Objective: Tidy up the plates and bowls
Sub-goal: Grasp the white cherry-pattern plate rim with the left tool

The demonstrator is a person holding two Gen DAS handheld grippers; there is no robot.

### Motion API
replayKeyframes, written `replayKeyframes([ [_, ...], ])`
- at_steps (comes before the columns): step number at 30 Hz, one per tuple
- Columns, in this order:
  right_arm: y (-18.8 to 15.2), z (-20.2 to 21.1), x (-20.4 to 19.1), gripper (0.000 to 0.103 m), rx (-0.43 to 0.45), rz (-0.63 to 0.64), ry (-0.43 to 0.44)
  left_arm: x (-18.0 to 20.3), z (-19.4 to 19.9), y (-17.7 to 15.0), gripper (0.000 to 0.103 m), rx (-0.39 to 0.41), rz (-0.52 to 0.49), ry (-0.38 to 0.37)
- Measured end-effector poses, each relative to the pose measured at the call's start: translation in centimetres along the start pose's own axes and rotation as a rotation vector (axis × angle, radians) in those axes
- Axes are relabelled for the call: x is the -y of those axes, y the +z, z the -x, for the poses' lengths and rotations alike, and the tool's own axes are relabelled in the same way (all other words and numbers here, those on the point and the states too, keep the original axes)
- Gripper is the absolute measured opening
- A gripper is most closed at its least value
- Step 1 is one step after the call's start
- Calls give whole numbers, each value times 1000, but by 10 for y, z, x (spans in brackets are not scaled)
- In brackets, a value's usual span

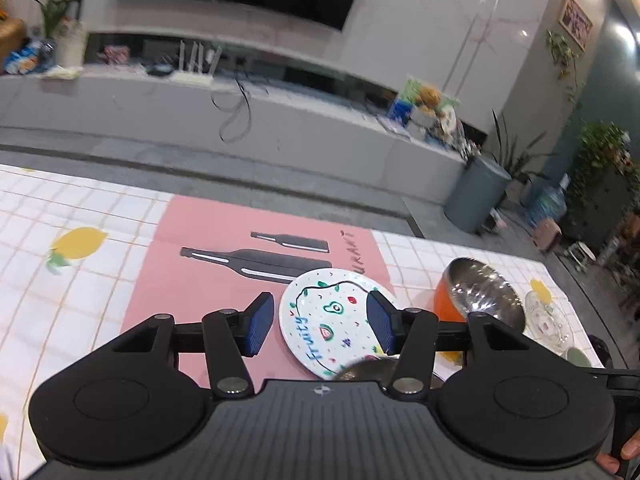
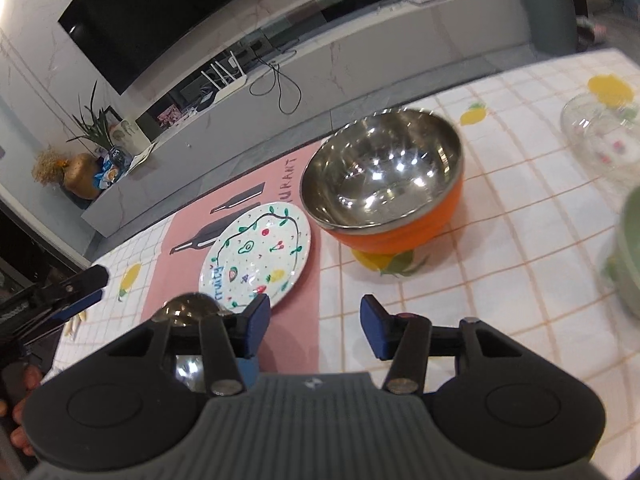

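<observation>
Right wrist view is showing both grippers [image 2: 312, 328] [image 1: 318, 322] hanging apart and empty, fruit plate [image 2: 256, 254] lying on the pink mat [image 2: 188, 284], orange-walled steel bowl [image 2: 384, 184] beside it, nothing stacked, sorting seemingly barely begun.

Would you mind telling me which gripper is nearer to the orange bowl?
Right. The right gripper hangs open just short of the orange bowl, nearly in line with it. The left gripper frames the fruit-print plate, the bowl off to its right.
</observation>
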State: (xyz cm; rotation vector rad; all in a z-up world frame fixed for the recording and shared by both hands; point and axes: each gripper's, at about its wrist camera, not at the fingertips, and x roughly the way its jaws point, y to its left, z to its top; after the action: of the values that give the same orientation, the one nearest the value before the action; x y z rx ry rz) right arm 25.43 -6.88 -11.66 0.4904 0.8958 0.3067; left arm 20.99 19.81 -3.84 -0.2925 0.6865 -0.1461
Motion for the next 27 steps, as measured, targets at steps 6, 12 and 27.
replayKeyframes([
  [6, 11, -37, 3, 41, -24, -66, 6, -22, -56, 12, 58, -97, 4, -36],
  [12, 15, -65, 2, 32, -19, -82, 3, -38, -97, 8, 54, -162, 33, -46],
  [27, 17, -96, 2, 7, -30, -131, 63, -53, -113, 3, 14, -195, 101, -88],
])
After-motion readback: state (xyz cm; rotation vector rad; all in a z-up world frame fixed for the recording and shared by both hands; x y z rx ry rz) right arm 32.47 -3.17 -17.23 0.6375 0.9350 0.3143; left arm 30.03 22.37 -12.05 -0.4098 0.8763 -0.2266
